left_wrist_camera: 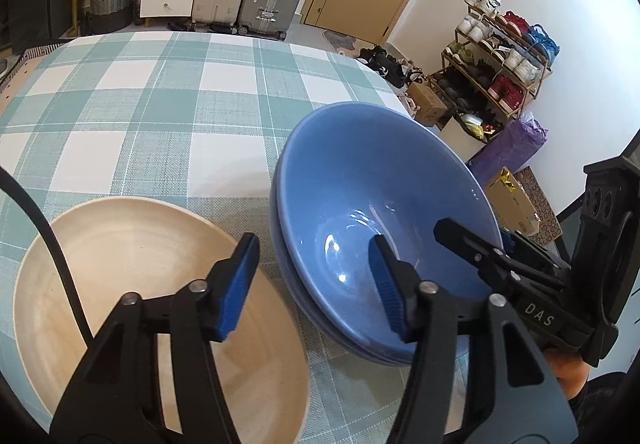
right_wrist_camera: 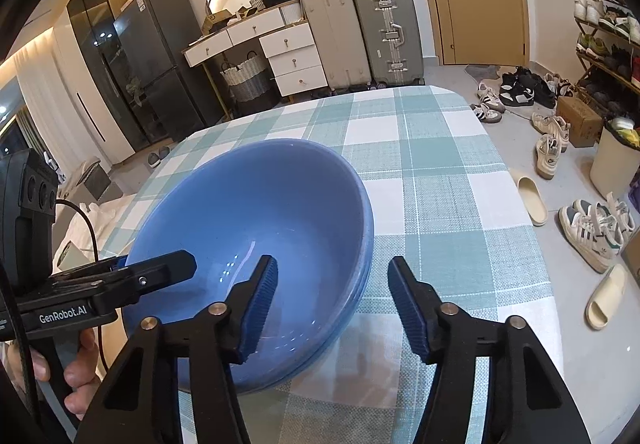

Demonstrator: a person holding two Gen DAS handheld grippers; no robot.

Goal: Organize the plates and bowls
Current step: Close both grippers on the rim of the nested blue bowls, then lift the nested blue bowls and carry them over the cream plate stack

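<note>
Each tool [left_wrist_camera: 316, 284] [right_wrist_camera: 334, 298], jaws spread, straddles the blue bowls' [left_wrist_camera: 360, 179] opposite rims.

The stacked blue glazed ceramic bowls [left_wrist_camera: 360, 179] are finished in a smooth gloss, and bright window reflections are carried on the inner wall. A duller, satin glaze with faint concentric streaks is shown by the round cream ceramic plate [left_wrist_camera: 132, 244]. The surface is covered by a teal-and-white checked woven cloth [left_wrist_camera: 160, 115], whose coarse matt weave is plainly seen. The left gripper [left_wrist_camera: 316, 284] and the right gripper [right_wrist_camera: 334, 300] are built of matt black plastic, joined by bright metal rivets, and are faced with ribbed blue rubbery pads [left_wrist_camera: 236, 284]. The grey ribbed hard-shell suitcase [right_wrist_camera: 386, 31] is trimmed with shiny metal latches.
</note>
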